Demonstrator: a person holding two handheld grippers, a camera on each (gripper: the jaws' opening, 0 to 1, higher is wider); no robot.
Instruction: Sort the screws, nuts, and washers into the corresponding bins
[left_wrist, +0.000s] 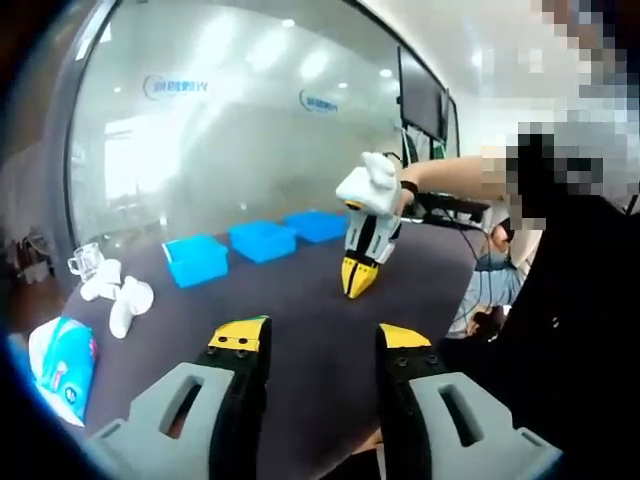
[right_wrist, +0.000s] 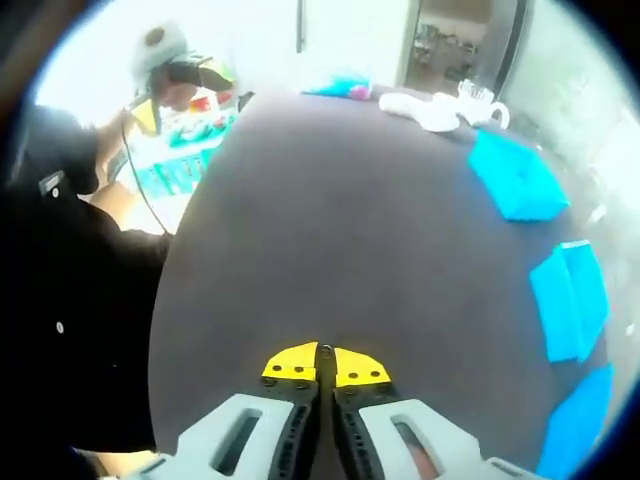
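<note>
Three blue bins (left_wrist: 262, 240) line the far edge of the dark table (left_wrist: 300, 300), running from ten to one o'clock in the left gripper view. The left tongs (left_wrist: 322, 345) stand wide apart, holding nothing; the right tongs (right_wrist: 326, 366), pressed together over the table, pinch nothing that can be made out. No screws, nuts or washers can be told on the table or in the bins, so sorting appears not yet started. White objects (left_wrist: 118, 295) and a packet (left_wrist: 62, 365) lie at eight o'clock.
</note>
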